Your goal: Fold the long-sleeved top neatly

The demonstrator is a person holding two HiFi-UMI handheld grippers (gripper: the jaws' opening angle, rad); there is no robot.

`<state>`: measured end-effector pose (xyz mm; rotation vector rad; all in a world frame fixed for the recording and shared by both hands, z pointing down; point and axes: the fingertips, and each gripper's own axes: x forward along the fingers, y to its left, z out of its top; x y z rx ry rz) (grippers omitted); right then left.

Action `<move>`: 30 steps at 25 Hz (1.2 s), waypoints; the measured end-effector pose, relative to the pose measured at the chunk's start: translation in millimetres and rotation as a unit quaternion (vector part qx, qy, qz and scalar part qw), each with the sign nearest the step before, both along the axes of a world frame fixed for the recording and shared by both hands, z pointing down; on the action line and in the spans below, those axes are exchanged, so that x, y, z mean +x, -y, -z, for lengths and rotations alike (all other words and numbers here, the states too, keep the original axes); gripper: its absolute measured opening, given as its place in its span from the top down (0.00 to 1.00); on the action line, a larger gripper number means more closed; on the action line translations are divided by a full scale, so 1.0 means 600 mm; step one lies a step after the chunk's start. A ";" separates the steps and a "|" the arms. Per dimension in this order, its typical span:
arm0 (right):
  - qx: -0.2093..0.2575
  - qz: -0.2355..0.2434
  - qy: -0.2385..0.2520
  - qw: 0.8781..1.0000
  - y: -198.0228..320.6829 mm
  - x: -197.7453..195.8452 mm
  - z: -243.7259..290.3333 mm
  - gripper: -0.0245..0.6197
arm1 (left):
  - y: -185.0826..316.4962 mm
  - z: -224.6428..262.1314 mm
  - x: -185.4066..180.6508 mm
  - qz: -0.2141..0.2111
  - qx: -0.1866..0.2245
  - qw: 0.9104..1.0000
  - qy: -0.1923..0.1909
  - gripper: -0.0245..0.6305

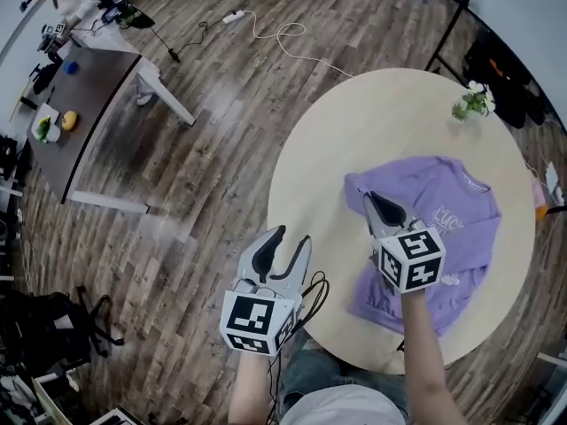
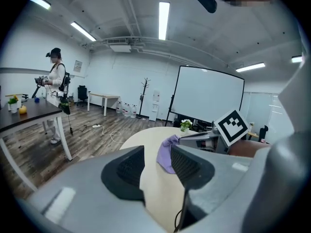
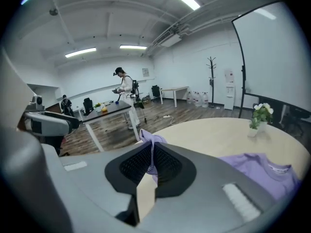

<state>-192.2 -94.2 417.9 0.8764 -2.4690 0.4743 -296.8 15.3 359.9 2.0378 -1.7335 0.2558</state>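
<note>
Your right gripper [image 1: 373, 202] has its jaws nearly together, pinched on a fold of the purple long-sleeved top [image 1: 447, 197]. In the right gripper view the cloth runs up between the two black pads and bunches just above them. The pinched part is at the side of the top nearest the middle of the round tabletop [image 1: 354, 122], and it is raised off the surface there. You cannot tell from these views whether it is a sleeve or the side seam.

The rest of the top lies flat on the right half of the tabletop, front side up, with its white print showing. Its long axis runs from the hem, at the edge close to you, up to the collar, and leans a little to the right. The collar points away from you, roughly toward the small vase of white flowers [image 1: 474, 102] that stands at the far rim, well apart from the top. The hem end is bunched and uneven.

Your left gripper [image 1: 294, 237] has its jaws apart with nothing between them. It hangs over the wooden floor [image 1: 204, 202] just beside the near left rim of the tabletop, apart from the top. Its own view looks across the tabletop at the lifted purple fold and at your right gripper's marker cube.

Farther off, a grey desk [image 1: 97, 104] stands on the floor, and a white cable [image 1: 283, 38] lies beyond it.
</note>
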 end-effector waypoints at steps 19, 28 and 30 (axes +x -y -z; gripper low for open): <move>0.075 -0.326 0.097 0.938 -0.010 0.394 0.153 0.89 | 0.098 0.026 0.271 -0.217 0.021 0.976 0.006 0.70; 0.044 -0.421 0.122 0.898 -0.087 0.524 0.110 0.89 | 0.082 0.006 0.394 -0.294 0.006 0.956 0.010 0.70; 0.020 -0.444 0.135 0.886 -0.109 0.541 0.081 0.89 | 0.075 -0.001 0.414 -0.306 0.001 0.952 0.011 0.70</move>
